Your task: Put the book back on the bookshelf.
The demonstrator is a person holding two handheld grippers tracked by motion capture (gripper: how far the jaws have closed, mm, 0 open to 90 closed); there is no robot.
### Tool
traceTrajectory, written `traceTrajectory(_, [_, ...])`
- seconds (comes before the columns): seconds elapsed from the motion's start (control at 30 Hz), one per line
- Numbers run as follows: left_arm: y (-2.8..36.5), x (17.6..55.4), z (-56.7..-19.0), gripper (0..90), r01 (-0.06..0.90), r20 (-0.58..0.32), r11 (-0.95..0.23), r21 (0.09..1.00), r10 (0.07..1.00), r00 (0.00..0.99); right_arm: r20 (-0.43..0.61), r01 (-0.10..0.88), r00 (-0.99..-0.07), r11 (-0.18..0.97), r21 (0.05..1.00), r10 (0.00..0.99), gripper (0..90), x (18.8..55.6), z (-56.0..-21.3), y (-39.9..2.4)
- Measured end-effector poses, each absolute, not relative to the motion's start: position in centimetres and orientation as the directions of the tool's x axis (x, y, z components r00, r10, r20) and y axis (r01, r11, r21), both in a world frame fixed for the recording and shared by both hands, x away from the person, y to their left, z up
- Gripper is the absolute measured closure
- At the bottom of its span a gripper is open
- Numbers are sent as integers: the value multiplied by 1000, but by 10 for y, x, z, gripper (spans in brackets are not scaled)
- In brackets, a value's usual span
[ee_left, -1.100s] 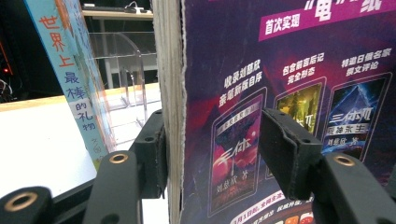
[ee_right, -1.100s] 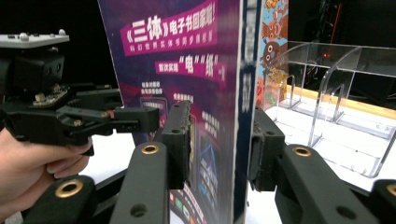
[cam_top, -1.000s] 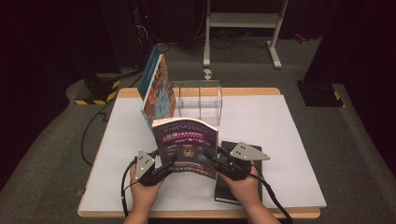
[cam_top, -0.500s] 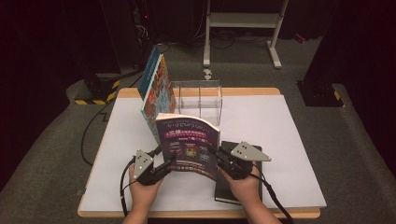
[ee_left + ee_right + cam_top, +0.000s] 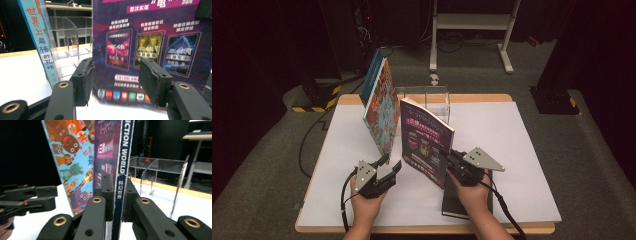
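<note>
- Right gripper (image 5: 451, 159) is clamped on the purple magazine's (image 5: 426, 140) spine, holding it upright over the white mat (image 5: 512, 150).
- Left gripper (image 5: 388, 166) sits just left of it, jaws apart, nothing in them.
- Black book (image 5: 451, 202) lies flat by the right hand.
- Further back: colourful book (image 5: 381, 107) leaning, then clear rack (image 5: 437, 97).

Three books (image 5: 426, 140), one clear rack (image 5: 432, 95)

On the desk (image 5: 522, 150), the magazine (image 5: 424, 142) stands upright near the front, just right of the leaning picture book (image 5: 379, 107). The clear rack (image 5: 432, 100) stands behind them. Another book (image 5: 452, 200) lies flat at the magazine's right.
</note>
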State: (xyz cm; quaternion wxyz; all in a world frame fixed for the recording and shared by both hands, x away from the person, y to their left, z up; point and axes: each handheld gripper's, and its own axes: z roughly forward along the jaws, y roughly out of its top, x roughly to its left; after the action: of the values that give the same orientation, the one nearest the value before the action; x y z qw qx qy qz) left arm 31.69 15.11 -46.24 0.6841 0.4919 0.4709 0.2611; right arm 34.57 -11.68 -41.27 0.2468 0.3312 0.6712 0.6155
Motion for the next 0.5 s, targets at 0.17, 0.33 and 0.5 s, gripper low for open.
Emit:
traceTrajectory(0.17, [151,317,-463,455,109,-389,380,918,819,422,75,118,-629,0,993,774,827,347,-413,-118])
traceTrajectory(0.33, [149,317,-462,450,114,-387,376,920,816,430,65,110,-641,8,994,765,824,345,-415,-118])
traceTrajectory(0.5, [145,315,-460,430,115,-377,366,924,810,450,58,114,-652,22,993,756,820,338,-419,-117])
